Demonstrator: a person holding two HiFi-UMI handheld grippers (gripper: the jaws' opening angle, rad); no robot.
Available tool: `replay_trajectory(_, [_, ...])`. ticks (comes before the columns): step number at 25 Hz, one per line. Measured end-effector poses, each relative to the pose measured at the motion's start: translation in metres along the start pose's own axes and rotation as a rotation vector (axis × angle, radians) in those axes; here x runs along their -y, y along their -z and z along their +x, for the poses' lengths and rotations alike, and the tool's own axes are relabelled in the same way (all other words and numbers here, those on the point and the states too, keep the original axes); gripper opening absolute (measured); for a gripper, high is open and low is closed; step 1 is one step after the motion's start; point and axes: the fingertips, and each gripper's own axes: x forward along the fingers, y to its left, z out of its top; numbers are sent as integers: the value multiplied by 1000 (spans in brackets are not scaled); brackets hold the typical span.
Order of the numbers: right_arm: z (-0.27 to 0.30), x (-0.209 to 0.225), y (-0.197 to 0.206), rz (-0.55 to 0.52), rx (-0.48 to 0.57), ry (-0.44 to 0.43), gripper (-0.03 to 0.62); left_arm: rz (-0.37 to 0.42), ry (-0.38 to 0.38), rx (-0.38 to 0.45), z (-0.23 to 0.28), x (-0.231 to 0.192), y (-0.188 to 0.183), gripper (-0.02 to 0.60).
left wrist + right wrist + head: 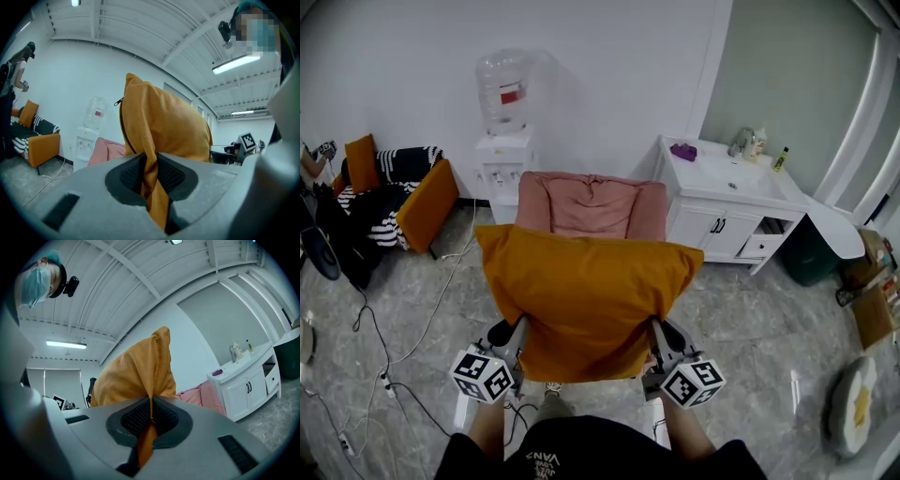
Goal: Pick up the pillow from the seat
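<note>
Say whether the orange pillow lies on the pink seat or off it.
Off: the pillow hangs before the seat, pinched by left gripper and right gripper.

Grey left hand-held gripper (519, 330), grey right hand-held gripper (657, 330), black-and-white marker cubes (483, 375), black shirt (581, 452)

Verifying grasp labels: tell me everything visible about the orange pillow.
The pillow is mustard-orange, squarish, soft suede-like fabric, with a dark zipper along one edge. It is held up in front of the pink chair, apparently clear of it, roughly upright. The left gripper pinches its left edge and the right gripper its right; fabric bunches between each one's fingers. Nothing else touches it.
</note>
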Motion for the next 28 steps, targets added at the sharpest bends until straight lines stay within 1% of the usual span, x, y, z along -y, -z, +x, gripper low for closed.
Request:
replay_trajectory(12, [-1,-14,-4,-12,-4,-18,6,8,-3,15,-12,-2,-8,63])
replay_trajectory(28, [-7,-10,-1,-2,4,9,6,11,13,16,-13,4,-8,63])
